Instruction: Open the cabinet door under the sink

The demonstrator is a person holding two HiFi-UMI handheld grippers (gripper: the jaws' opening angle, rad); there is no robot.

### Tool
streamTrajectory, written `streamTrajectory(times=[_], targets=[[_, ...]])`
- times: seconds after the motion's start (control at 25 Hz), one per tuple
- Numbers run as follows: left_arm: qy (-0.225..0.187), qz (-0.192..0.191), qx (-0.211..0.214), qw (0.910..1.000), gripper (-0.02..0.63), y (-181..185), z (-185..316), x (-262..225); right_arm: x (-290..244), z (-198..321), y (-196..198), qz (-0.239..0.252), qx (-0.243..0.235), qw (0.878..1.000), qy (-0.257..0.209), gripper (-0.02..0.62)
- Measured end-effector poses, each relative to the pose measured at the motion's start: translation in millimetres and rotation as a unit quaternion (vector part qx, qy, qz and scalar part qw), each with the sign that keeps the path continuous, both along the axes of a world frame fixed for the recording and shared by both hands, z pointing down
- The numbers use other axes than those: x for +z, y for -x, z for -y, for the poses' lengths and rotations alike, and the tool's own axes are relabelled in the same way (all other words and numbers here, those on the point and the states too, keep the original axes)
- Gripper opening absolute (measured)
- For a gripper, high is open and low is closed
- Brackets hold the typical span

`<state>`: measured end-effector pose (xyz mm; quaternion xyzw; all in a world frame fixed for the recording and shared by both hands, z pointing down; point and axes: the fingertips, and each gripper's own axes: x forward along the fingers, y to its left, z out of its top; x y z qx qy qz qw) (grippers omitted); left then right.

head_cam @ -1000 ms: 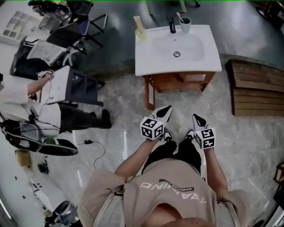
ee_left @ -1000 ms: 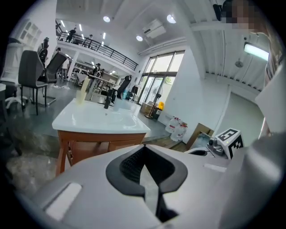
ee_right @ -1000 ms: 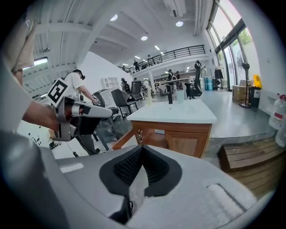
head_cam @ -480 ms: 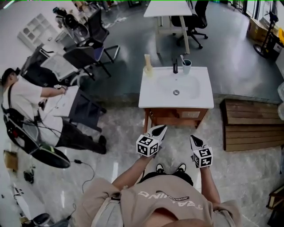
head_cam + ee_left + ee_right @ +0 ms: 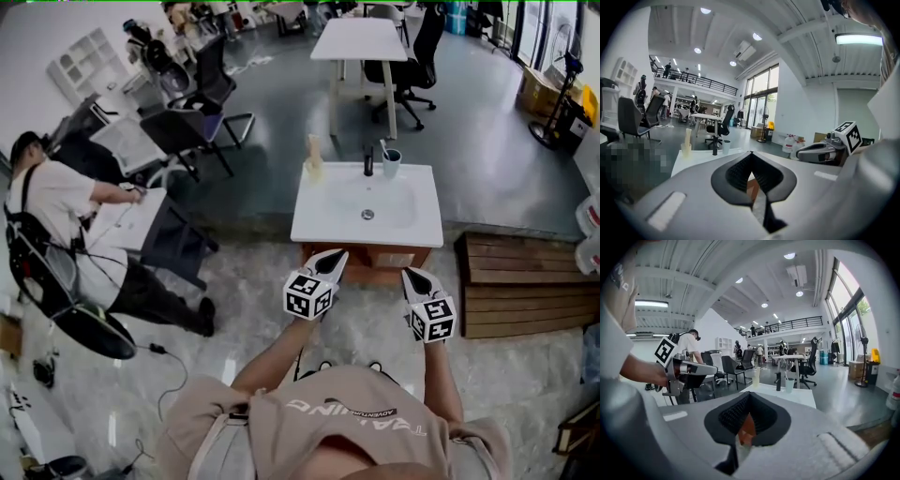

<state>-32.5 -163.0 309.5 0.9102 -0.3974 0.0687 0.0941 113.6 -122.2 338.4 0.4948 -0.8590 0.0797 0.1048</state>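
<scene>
The sink unit has a white top [image 5: 314, 225] with a basin, and only a strip of its wooden cabinet [image 5: 375, 258] shows below the top's front edge. The door itself is hidden in the head view. My left gripper [image 5: 335, 256] is shut and empty, its tip over the cabinet's left front. My right gripper [image 5: 413, 277] is shut and empty just before the right front. In the left gripper view the left gripper [image 5: 751, 153] points level over the white top [image 5: 701, 157]. In the right gripper view the right gripper [image 5: 749, 393] does likewise, with orange wood [image 5: 747, 426] showing below its tips.
A pale bottle [image 5: 313, 159], a black tap [image 5: 367, 162] and a cup [image 5: 391, 161] stand at the sink's back edge. A low wooden platform [image 5: 520, 281] lies to the right. A person [image 5: 56, 202] works at a desk on the left, with chairs nearby. A white table [image 5: 361, 42] stands behind the sink.
Both grippers have risen from floor height to the level of the sink's front edge. The head view has tilted up, so more of the room behind the sink shows.
</scene>
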Motion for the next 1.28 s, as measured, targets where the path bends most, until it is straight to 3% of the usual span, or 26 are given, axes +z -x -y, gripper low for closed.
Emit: streamTrajectory(times=[0.2,0.56,1.04,1.28], targets=[[-0.052,0.028,-0.009,0.9982,0.012,11,17,-39,-54,13,-9,-0.012,0.02,0.998,-0.057,0.002],[-0.095,0.003,-0.009,0.9954,0.012,17,15,-98,-102,6,1,-0.04,0.027,0.992,-0.118,0.002],[-0.054,0.021,-0.031,0.9978,0.012,43,-17,-67,-91,-15,23,-0.031,0.011,0.994,-0.103,0.002],[-0.049,0.035,-0.018,0.998,0.012,39,-26,-59,-95,-19,24,-0.029,0.016,0.994,-0.106,0.002]])
